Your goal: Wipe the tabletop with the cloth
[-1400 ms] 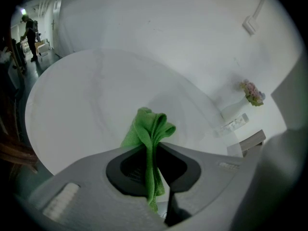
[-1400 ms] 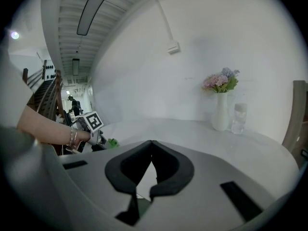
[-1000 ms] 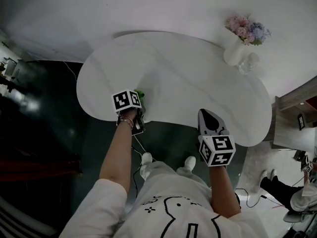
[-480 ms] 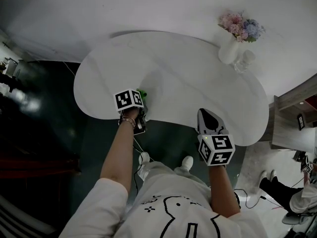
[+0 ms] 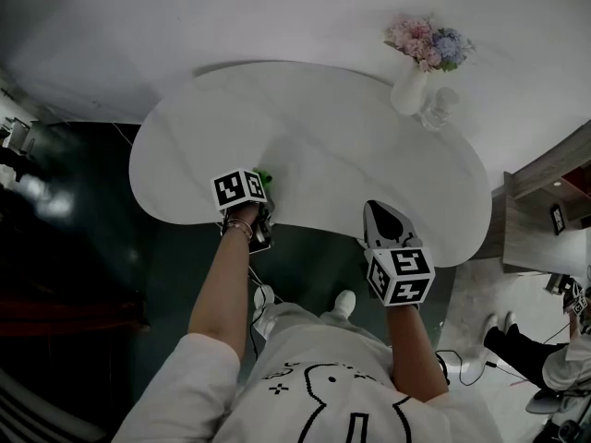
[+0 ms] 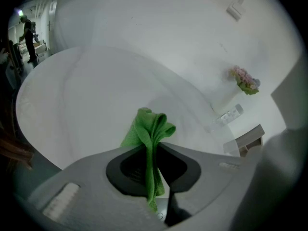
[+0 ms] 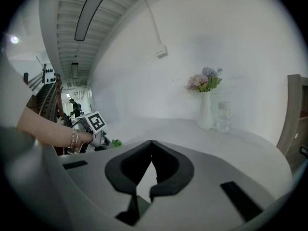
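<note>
Left gripper [image 6: 151,150] was clamped on the green cloth [image 6: 150,129]. The fold ran upright through the closed jaws, with a bunched end sticking out ahead of the tips and a tail hanging back behind them.

Right gripper [image 7: 150,146] had its jaws together with nothing between them. It was idle.

Positions, all taken off the vase [image 5: 408,90]:
- The cloth was well apart from the vase, at the tabletop [image 5: 351,146] edge diagonally opposite it, on the person's side.
- The right gripper was nearer the vase than the left, also at the person's edge, nose pointing roughly toward it.
- A clear glass [image 5: 436,109] stood just beside the vase.

Key relation: the cloth led the left gripper, its bunched end pointing onto the tabletop, so most of the bare surface lay between cloth and vase. My read is that a wipe stroke would run from the left gripper toward the vase, and the left hand is the one to do it.

Couldn't tell whether the cloth was pressed on the surface or just above it. I'd judge it needs pressing flatter for a decent wipe, since only a narrow bunch was leading.

Risk: the vase and glass could tip at the far end of a stroke.
</note>
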Demonstrator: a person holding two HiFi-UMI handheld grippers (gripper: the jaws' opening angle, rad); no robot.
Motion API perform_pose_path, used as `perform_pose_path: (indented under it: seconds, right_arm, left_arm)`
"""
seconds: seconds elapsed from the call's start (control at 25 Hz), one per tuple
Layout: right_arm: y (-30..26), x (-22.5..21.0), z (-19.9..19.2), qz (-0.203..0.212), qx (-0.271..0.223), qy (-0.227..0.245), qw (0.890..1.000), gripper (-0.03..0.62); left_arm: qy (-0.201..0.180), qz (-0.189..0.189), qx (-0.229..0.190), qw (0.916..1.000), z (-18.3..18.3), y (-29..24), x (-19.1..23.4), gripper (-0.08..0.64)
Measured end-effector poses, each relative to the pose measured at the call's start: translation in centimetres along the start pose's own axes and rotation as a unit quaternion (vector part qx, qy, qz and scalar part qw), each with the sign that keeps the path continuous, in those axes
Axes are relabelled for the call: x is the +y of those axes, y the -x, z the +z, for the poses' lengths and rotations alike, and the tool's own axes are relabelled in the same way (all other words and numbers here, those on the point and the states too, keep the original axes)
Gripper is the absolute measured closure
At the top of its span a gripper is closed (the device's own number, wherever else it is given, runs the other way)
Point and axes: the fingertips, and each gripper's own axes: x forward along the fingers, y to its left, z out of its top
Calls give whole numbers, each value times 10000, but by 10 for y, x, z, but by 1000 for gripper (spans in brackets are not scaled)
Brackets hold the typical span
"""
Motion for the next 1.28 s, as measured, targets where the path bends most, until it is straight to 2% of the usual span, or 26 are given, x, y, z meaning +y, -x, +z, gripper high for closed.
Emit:
perform_pose_path:
  seconds: [0.6,1.28]
  right_arm:
    - [16,-24,-1,-80,-68,-53,9999,591]
    - [20,-34,-1,-171,-105,-132,9997,591]
  left_arm:
    - [-341,5,111,9994,-17,-10,-39,505]
    - [-754,-199,376,9962,-36,-21,-86,505]
